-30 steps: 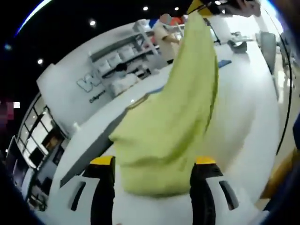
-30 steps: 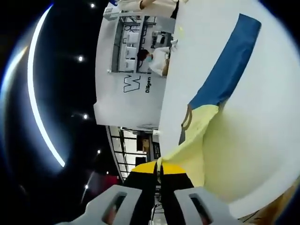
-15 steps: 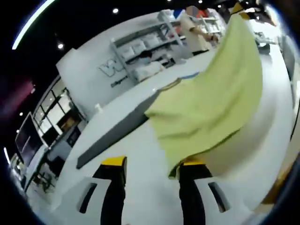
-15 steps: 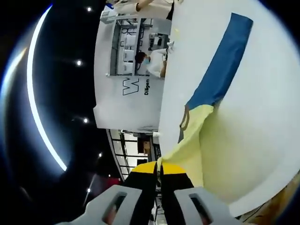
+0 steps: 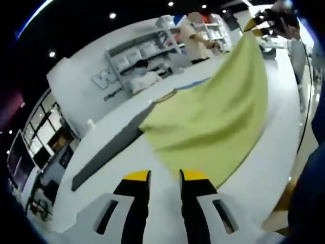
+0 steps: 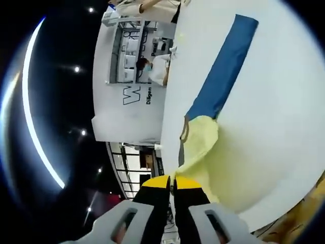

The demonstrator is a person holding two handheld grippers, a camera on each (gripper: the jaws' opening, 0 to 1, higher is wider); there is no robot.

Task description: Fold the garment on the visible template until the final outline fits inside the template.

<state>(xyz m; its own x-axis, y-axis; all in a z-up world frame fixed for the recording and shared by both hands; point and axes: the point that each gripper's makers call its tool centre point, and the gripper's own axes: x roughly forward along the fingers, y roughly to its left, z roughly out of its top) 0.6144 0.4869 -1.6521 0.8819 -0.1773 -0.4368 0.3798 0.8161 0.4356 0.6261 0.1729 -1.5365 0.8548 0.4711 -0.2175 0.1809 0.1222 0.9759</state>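
The yellow-green garment hangs stretched above the white worktop, so the step in hand looks like the lift-and-spread before a fold. The right hand-held gripper is clamped on one corner of it (cloth rising from between its tips toward 12 o'clock), beside the blue template strip. The left hand-held gripper has its tips nearly together; the cloth edge lies at 1 o'clock, and whether it is pinched I cannot tell. Next, I judge, the garment must be lowered flat onto the template.
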